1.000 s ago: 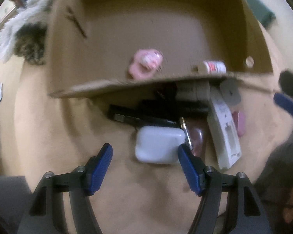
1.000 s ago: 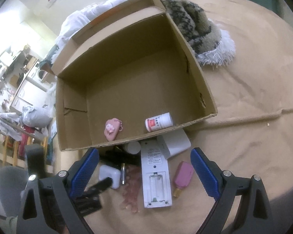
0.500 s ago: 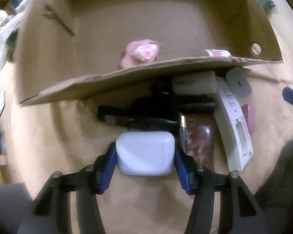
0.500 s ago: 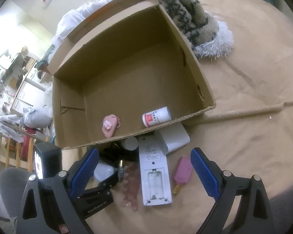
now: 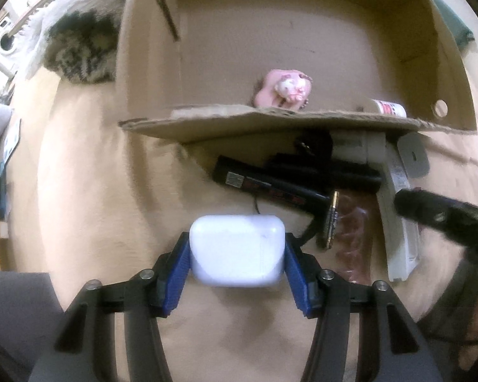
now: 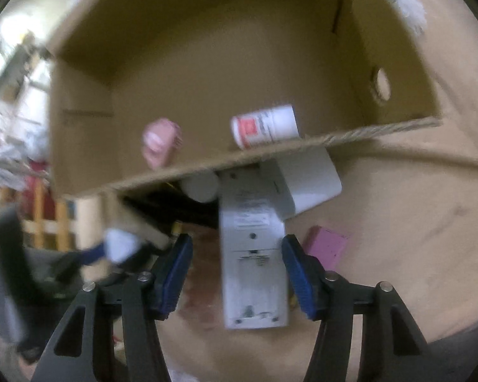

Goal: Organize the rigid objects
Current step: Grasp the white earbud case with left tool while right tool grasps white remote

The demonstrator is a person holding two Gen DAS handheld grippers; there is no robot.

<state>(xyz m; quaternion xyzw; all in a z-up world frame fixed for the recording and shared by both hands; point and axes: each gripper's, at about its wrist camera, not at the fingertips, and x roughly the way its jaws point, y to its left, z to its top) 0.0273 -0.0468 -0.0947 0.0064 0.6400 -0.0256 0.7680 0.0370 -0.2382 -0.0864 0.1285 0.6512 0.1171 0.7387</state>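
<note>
My left gripper [image 5: 237,251] is shut on a white rounded case [image 5: 237,250], held just in front of the cardboard box [image 5: 271,117]. My right gripper [image 6: 237,254] is open around the lower part of a white remote [image 6: 253,264] that lies face down on the tan cloth; the pads stand beside it with small gaps. Inside the box lie a pink charm [image 5: 285,87] and a small white bottle with a red label [image 6: 264,125]. The left gripper with the case shows blurred at the left of the right wrist view [image 6: 118,245].
In front of the box lie black stick-shaped items [image 5: 271,184], a battery [image 5: 333,219], a white flat adapter [image 6: 306,181], a white cylinder [image 6: 200,186] and a pink eraser-like block [image 6: 326,245]. A fluffy grey-white fabric [image 5: 76,44] lies left of the box.
My left gripper closed on the white case and lifted it slightly back. My right gripper dropped low and forward so that its fingers now flank the white remote.
</note>
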